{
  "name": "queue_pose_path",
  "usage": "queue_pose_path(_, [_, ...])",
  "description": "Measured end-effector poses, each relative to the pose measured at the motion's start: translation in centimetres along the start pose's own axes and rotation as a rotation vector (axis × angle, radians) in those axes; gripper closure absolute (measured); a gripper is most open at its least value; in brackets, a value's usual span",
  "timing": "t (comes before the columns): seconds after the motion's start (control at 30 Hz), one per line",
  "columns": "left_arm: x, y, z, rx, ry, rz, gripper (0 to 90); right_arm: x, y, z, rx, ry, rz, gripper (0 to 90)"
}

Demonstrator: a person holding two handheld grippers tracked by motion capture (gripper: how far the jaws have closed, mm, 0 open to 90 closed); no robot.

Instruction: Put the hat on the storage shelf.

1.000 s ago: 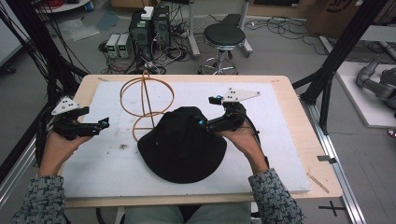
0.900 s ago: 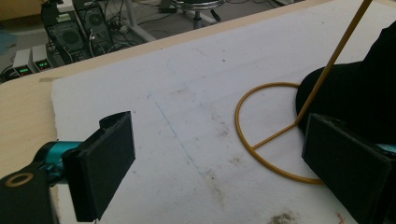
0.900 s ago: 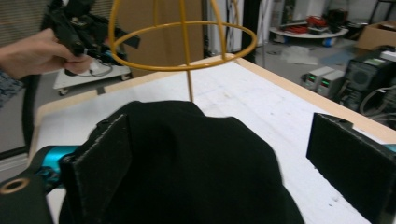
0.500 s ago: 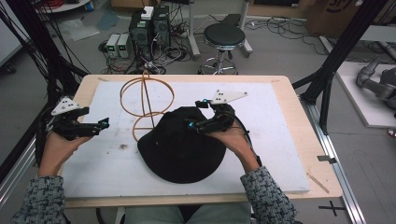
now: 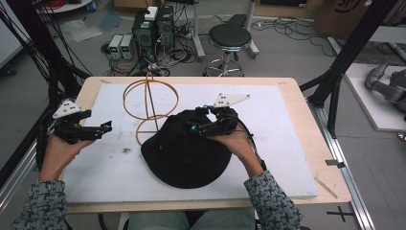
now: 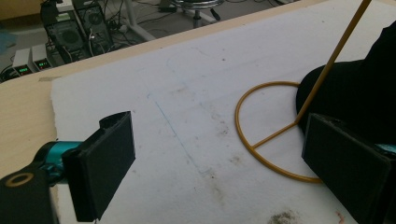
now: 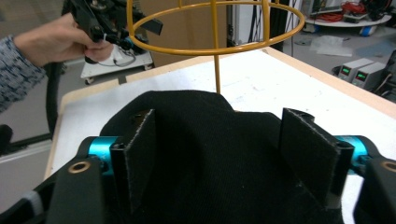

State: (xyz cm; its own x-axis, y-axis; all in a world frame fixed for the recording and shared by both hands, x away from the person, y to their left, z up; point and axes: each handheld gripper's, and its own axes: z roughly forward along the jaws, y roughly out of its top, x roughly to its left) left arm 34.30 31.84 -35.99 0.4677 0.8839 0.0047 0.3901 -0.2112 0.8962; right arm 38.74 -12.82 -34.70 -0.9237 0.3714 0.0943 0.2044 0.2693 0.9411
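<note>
A wooden worktop [image 5: 292, 91] spans the middle of the high view, carrying a white mat [image 5: 282, 143], and low on the mat's centre lies a black hat [image 5: 184, 153], its upper left edge against the orange wire stand [image 5: 151, 103]. The right tool [image 5: 203, 122] sits over the hat's upper right part, jaws apart with black fabric between them, perhaps touching. At centre left, the left tool [image 5: 106, 127] hangs over bare mat, jaws wide apart.

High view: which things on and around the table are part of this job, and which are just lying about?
In play, judging by the hands:
black hat, under the open right gripper
yellow wire stand, beside the hat
open left gripper, held over the white mat

Lying about:
stool
electronics boxes on the floor
small stick at the table's edge
</note>
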Motion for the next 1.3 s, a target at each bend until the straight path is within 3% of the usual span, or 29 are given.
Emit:
queue_pose_path(0.5, [0.12, 0.01, -0.11, -0.003, 0.001, -0.004, 9.8, 0.18, -0.16, 0.20, 0.004, -0.015, -0.008, 50.9])
queue_pose_path(0.93, [0.32, -0.08, -0.22, -0.001, 0.007, -0.008, 9.9, 0.44, 0.15, -0.45, -0.026, -0.029, -0.023, 80.0])
queue_pose_path(1.3, [0.47, -0.15, -0.28, 0.001, 0.007, -0.011, 10.1, 0.54, 0.14, -0.48, -0.018, -0.038, -0.030, 88.2])
